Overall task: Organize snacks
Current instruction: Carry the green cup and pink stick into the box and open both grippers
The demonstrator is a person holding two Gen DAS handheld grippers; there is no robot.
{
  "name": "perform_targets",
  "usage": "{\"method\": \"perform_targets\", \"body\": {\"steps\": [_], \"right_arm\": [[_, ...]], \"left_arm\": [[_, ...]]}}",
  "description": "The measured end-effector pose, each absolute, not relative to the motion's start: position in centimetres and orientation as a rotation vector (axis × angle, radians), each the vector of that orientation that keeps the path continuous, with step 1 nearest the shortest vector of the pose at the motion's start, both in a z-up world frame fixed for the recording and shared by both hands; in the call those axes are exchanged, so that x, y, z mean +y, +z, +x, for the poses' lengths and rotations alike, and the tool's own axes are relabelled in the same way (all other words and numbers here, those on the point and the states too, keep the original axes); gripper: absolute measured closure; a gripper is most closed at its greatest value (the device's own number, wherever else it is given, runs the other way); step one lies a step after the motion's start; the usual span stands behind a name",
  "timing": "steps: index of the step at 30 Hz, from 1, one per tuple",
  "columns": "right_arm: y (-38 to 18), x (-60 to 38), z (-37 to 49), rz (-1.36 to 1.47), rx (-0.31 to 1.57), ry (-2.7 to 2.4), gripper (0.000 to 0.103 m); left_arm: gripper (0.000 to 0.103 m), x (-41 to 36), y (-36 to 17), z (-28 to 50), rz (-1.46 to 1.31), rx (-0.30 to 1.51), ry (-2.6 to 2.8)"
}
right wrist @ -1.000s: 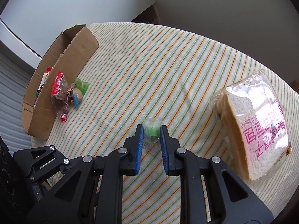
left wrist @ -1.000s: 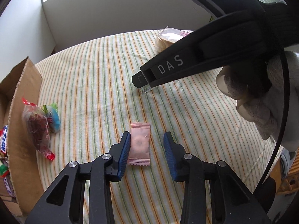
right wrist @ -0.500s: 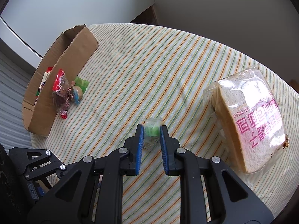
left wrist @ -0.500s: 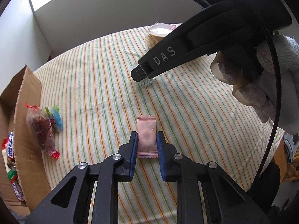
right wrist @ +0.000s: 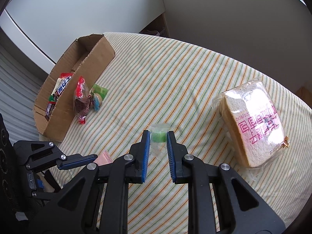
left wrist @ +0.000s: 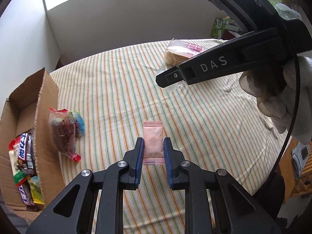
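While the pink sachet (left wrist: 153, 144) is clamped by the left gripper (left wrist: 153, 152) and the green candy (right wrist: 158, 135) by the right gripper (right wrist: 158, 146), the box (left wrist: 46, 97) (far left) is nearer to the left one.

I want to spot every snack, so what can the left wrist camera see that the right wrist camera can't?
Only the left wrist view shows the gloved hand and the whole pink packet, which the left gripper pinches. Only the right wrist view shows the green candy clearly, clamped in the right gripper. Both show the cardboard box, the red-wrapped snack beside it, the bagged bread and the striped cloth.
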State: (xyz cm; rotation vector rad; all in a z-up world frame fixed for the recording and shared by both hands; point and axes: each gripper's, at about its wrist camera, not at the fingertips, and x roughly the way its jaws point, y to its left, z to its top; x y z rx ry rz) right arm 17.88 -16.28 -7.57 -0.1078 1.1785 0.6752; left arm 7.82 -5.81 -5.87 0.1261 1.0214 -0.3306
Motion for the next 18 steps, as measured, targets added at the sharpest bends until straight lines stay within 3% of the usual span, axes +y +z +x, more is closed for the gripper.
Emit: {"method": "perform_targets", "body": {"steps": [18], "right_arm": [[-1.8,-7.7,15.9,-0.183,1.080,0.781,0.085]], "left_arm": [[0.085,4.8,-0.9,5.7,0.027,0.920,-0.183]]}}
